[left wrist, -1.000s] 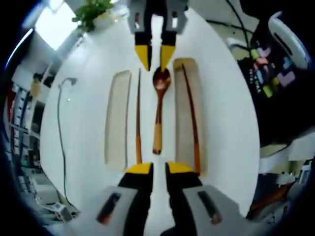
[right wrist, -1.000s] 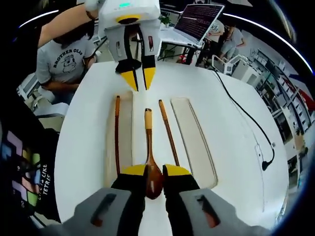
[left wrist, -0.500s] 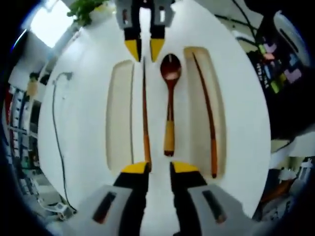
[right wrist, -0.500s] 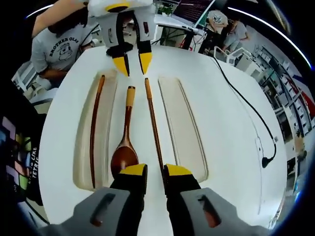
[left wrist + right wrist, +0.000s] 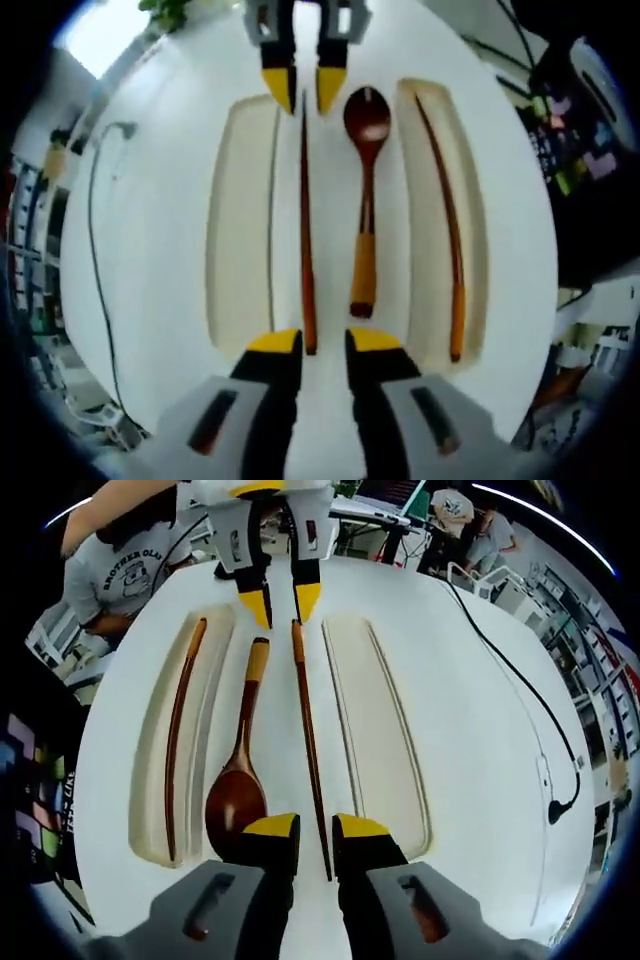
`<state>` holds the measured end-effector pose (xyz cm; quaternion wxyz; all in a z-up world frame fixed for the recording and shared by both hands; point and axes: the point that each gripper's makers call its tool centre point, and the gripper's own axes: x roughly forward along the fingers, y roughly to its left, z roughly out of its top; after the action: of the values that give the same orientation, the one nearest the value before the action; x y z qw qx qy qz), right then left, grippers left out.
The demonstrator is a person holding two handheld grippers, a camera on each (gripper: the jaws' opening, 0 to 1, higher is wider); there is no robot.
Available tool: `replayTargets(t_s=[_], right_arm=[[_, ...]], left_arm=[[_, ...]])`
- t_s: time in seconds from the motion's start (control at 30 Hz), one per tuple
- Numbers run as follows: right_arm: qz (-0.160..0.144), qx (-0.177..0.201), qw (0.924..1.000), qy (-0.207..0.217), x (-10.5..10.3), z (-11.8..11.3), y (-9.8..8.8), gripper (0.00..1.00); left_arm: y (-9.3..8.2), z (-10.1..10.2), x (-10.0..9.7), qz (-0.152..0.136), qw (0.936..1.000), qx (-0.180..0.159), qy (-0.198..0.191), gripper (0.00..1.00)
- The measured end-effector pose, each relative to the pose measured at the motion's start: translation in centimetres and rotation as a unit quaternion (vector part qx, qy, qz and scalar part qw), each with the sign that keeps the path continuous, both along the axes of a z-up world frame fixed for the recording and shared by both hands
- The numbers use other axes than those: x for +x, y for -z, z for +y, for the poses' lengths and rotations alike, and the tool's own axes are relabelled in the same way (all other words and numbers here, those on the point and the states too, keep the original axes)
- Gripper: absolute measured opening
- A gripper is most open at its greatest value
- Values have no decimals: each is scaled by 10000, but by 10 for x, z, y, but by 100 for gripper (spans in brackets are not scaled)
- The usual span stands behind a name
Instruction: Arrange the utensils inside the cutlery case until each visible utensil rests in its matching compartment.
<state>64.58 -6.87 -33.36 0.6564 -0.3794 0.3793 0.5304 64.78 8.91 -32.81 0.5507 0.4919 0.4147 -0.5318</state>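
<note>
A dark wooden chopstick [image 5: 306,220] [image 5: 309,740] lies on the white strip between two cream compartments. Its ends sit between the tips of both grippers. My left gripper [image 5: 323,342] is open at one end of it and appears again as the left gripper [image 5: 283,603] at the top of the right gripper view. My right gripper [image 5: 317,829] is open at the other end and is also the right gripper [image 5: 305,89] at the top of the left gripper view. A wooden spoon [image 5: 364,200] [image 5: 240,770] lies beside the chopstick. A second chopstick [image 5: 442,210] [image 5: 179,730] rests in one compartment [image 5: 420,300].
The other compartment [image 5: 238,220] [image 5: 375,720] holds nothing. A black cable [image 5: 520,730] runs over the white table [image 5: 470,630] to a plug. A seated person in a grey T-shirt [image 5: 110,580] and a laptop [image 5: 395,490] are beyond the table's far edge.
Both grippers have shifted sideways from being lined up with the spoon to being lined up with the loose chopstick. The utensils lie where they were.
</note>
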Motion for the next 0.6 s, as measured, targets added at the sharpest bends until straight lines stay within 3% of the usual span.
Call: replayTargets(t_s=[0.43,0.53,0.6], right_arm=[[253,-244,9994,-77,-1,-3,5,10],[374,-216,9991,8,-1,-3,5,9],[389,-156,9991,11,-2,-3,5,8]], left_arm=[[8,-5,10,337,9994,-5,-99,16],[10,-2,15,271,9996,55,-93,16],[10,-2,16,392,9990,-13,-221,15]])
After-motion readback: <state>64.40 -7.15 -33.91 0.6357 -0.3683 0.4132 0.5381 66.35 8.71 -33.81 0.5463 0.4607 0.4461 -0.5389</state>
